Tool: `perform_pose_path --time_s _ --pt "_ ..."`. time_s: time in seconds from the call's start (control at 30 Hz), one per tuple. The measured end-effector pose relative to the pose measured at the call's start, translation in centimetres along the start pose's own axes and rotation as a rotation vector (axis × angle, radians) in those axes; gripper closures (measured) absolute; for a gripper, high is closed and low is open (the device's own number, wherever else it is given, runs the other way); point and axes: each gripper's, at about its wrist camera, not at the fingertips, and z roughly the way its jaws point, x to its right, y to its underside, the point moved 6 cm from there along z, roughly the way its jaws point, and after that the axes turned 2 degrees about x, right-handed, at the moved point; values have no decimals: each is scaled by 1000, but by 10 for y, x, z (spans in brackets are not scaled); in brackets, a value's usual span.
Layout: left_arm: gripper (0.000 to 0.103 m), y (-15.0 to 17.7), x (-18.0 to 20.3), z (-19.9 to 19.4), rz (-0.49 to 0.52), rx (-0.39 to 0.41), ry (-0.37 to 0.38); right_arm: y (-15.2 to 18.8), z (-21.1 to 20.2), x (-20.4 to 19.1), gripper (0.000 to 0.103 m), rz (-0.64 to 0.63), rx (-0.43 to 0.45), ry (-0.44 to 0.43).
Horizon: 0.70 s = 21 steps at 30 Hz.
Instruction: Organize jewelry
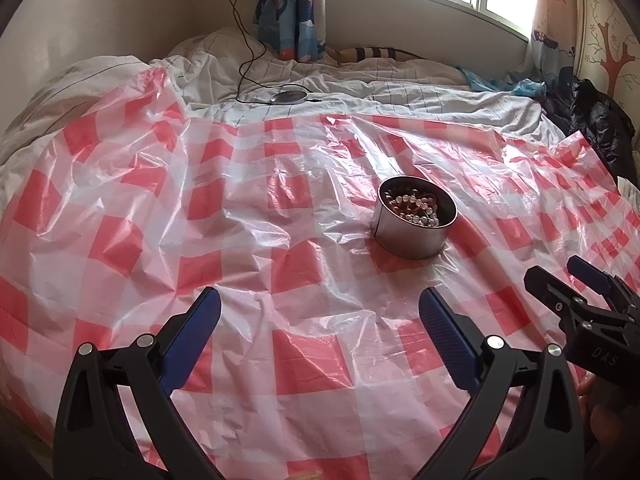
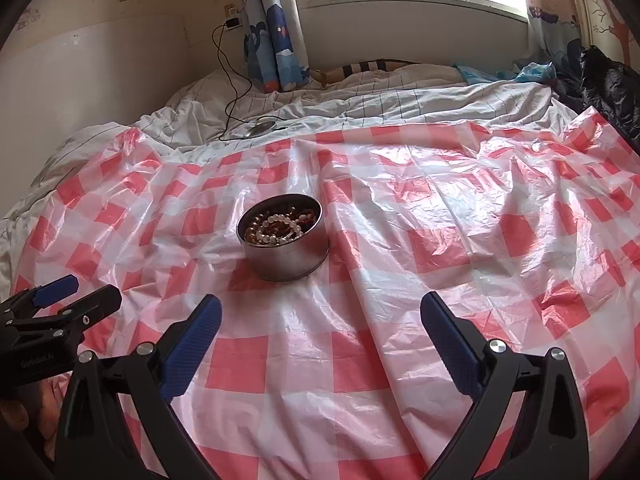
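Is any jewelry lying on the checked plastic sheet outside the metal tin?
No: in the right wrist view all the beads sit inside the round metal tin, and the checked plastic sheet around it is bare.

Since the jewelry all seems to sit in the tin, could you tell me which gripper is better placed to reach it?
Neither clearly. Both the left gripper and the right gripper hang open and empty, short of the metal tin of beads. The tin lies right of the left jaws and left of the right jaws.

I count one metal tin (image 1: 412,232) holding beaded jewelry (image 1: 414,208), strands too tangled to number, perhaps several; two grippers, one checkered sheet (image 1: 200,200).
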Motion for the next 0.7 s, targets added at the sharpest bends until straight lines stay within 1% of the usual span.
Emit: perform_pose_path --time_s 0.23,0.37,0.43,0.6,0.7 --pt "8 0 7 2 12 -4 8 0 2 4 8 11 -1 6" --pt "8 2 9 8 -8 -36 42 0 3 4 8 9 -2 8" --pt "8 3 9 10 -15 -44 46 1 3 4 8 10 -2 11" --pt "8 5 8 14 -18 -69 25 1 4 6 8 10 -3 16" --pt "8 5 8 13 -7 -62 0 1 5 8 8 9 -6 19"
